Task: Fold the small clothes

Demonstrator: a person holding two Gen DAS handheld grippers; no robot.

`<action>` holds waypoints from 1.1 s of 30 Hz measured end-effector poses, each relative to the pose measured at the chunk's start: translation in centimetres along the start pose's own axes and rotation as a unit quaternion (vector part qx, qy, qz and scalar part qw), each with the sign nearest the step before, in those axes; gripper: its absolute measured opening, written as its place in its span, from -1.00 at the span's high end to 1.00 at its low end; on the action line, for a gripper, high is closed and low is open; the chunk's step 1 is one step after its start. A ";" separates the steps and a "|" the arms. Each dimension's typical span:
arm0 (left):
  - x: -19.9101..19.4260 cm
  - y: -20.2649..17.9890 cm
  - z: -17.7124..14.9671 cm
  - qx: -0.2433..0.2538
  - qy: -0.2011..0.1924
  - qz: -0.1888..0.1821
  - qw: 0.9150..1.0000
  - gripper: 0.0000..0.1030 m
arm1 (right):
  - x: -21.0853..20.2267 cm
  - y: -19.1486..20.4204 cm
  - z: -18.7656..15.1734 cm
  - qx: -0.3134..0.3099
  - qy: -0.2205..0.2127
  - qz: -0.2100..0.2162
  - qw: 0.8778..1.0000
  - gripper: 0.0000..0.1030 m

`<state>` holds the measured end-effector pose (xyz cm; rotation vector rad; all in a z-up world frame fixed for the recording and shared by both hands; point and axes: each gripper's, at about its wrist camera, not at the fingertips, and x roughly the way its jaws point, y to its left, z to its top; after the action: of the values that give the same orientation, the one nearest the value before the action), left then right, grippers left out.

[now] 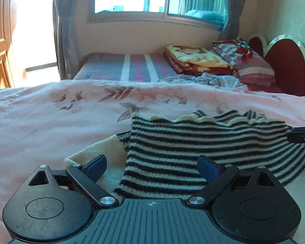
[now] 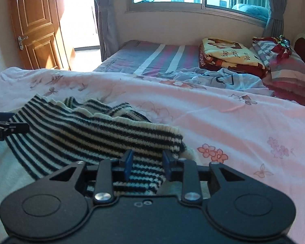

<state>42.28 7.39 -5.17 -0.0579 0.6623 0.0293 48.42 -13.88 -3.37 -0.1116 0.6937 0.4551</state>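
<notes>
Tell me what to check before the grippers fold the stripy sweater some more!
1. Left gripper open: ok, fingers spread wide around the striped sweater.
2. Right gripper gripping the sweater: cannot tell, cloth lies between its fingers, but a gap shows.
3. Sweater on the pink quilt: ok, part lifted.
4. Sweater flat: not ok, far edge is bunched and wavy.
5. Landing space on the quilt: ok, bare beyond the sweater.
</notes>
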 end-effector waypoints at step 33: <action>-9.5 -5.3 -7.7 0.025 0.011 -0.061 0.998 -0.99 | -6.3 11.7 -7.7 -0.059 0.001 0.008 0.998 0.35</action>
<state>30.30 1.50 -5.13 -0.0507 0.6796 -0.1044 34.41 -7.59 -4.63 -0.2168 0.6699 0.5117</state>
